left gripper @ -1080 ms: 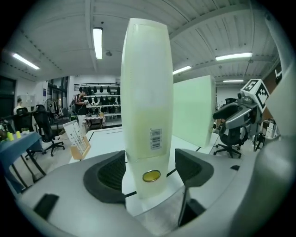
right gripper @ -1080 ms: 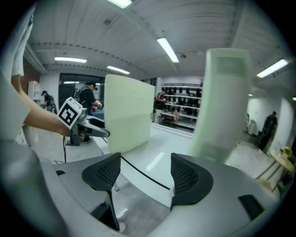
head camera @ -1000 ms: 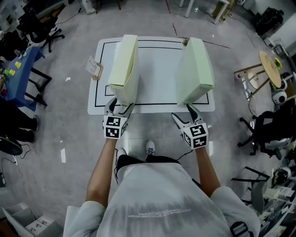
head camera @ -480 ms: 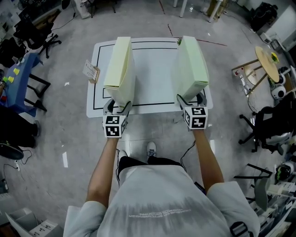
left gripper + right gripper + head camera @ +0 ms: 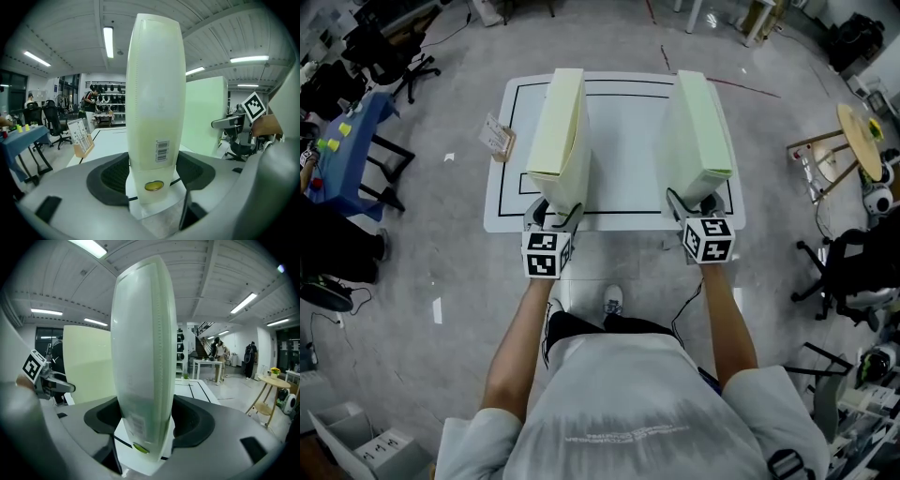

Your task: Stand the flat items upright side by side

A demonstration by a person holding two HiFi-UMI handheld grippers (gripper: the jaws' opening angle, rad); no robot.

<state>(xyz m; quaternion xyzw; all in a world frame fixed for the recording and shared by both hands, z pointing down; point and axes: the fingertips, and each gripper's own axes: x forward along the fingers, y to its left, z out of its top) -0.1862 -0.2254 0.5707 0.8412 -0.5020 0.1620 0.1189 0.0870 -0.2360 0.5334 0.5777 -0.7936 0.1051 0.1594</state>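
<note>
Each gripper cam rides right behind its own fingers, looking along them, roughly level and super close. The yellow box (image 5: pixel 157 93) fills the gap between the left fingers (image 5: pixel 111 177), and the green box (image 5: pixel 143 357) sits between the right fingers (image 5: pixel 193 420). Each cam also catches the other box off to the side of its fingers. The head cam looks steeply down on both boxes, with the table (image 5: pixel 609 159) stretching beyond the fingertips.
</note>
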